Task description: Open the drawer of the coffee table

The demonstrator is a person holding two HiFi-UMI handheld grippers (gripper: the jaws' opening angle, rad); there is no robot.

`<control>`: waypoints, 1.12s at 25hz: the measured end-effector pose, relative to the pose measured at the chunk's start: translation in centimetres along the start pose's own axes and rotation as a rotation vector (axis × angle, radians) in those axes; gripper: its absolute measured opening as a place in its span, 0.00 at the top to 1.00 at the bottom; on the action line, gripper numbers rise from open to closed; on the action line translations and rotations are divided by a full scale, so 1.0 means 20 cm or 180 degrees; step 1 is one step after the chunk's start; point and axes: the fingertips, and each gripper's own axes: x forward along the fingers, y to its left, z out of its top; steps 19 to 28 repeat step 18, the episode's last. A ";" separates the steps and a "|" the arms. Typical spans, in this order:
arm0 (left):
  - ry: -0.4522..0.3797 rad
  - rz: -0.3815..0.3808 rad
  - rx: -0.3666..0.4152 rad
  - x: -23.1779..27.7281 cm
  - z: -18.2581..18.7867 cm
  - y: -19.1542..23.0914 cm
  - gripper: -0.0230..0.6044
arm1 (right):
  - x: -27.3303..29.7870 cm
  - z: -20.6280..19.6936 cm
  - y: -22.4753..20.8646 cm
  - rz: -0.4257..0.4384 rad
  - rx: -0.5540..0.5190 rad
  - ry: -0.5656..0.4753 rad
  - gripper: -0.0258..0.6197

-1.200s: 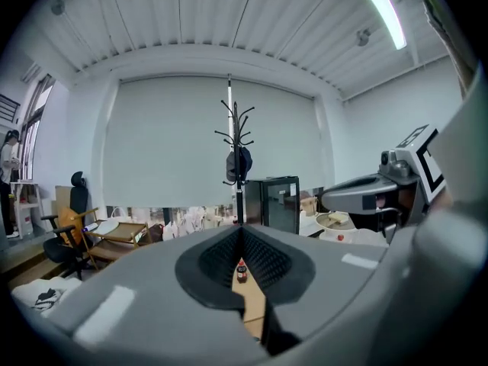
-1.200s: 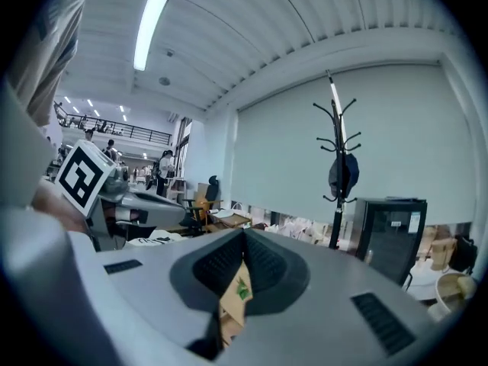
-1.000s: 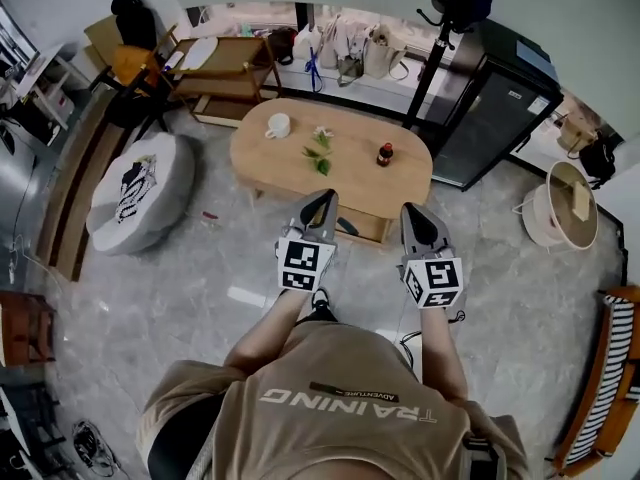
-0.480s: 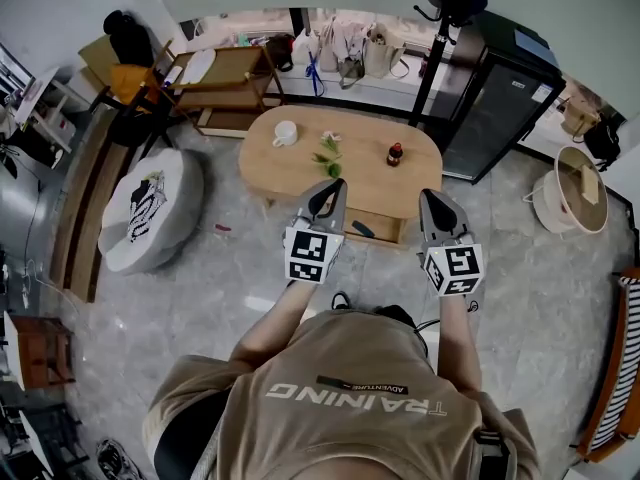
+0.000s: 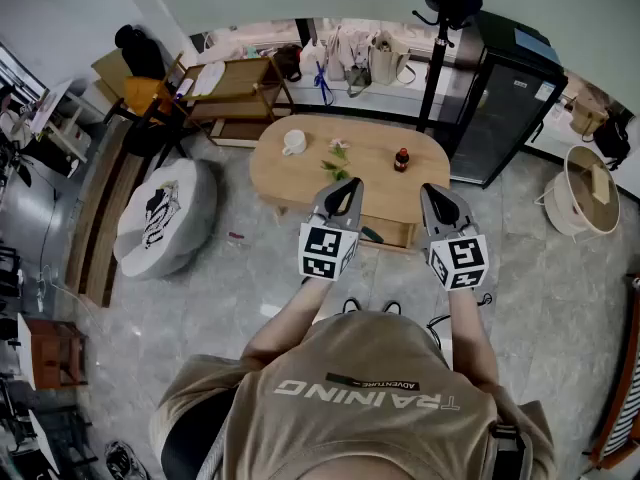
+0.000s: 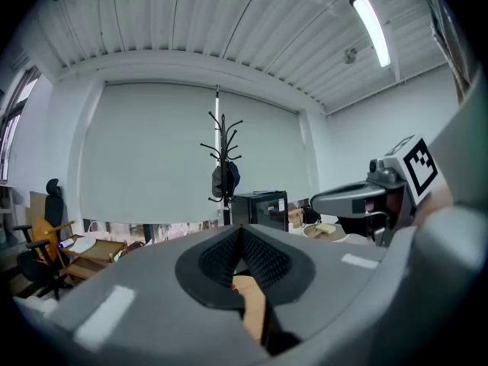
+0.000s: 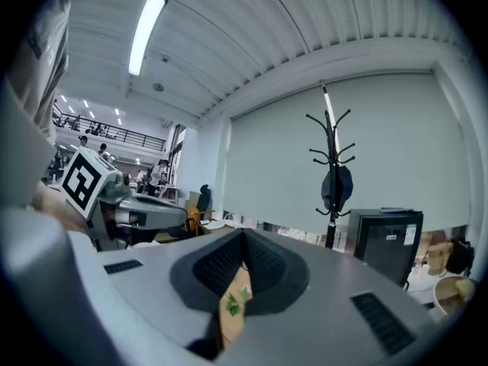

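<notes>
The oval wooden coffee table (image 5: pixel 365 183) stands ahead of me in the head view. Under its near edge, between the two grippers, the drawer (image 5: pixel 390 232) appears pulled out a little, with a dark thing at its left end. My left gripper (image 5: pixel 350 184) is held in the air above the table's front edge, jaws shut on nothing. My right gripper (image 5: pixel 432 190) hangs beside it, also shut and empty. In the left gripper view the pads of the left gripper (image 6: pixel 241 232) meet. The right gripper (image 7: pixel 244 239) shows its pads meeting too, with a green sprig (image 7: pixel 232 305) seen below.
On the table stand a white cup (image 5: pixel 293 142), a green sprig (image 5: pixel 337 164) and a small dark bottle (image 5: pixel 402 158). A grey pouf (image 5: pixel 165 218) sits left, a black cabinet (image 5: pixel 500 108) and coat stand (image 5: pixel 440 28) behind, and a wooden trolley (image 5: pixel 232 90) at the back left.
Both grippers have risen a little in front of the table, side by side. Their jaws stayed shut and empty, and the drawer looks unmoved.
</notes>
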 end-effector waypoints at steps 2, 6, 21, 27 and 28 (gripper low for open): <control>-0.0024 0.0002 -0.0005 0.01 0.01 -0.02 0.95 | -0.02 -0.02 0.00 -0.0087 0.0041 -0.0029 0.95; 0.0004 -0.0021 -0.0016 0.01 0.02 -0.03 0.95 | -0.03 -0.01 0.00 -0.0061 0.0104 -0.0065 0.95; -0.0107 0.0005 0.0039 0.03 0.15 -0.05 0.95 | -0.02 0.16 -0.06 -0.0007 0.0006 -0.0205 0.95; -0.0107 0.0005 0.0039 0.03 0.15 -0.05 0.95 | -0.02 0.16 -0.06 -0.0007 0.0006 -0.0205 0.95; -0.0107 0.0005 0.0039 0.03 0.15 -0.05 0.95 | -0.02 0.16 -0.06 -0.0007 0.0006 -0.0205 0.95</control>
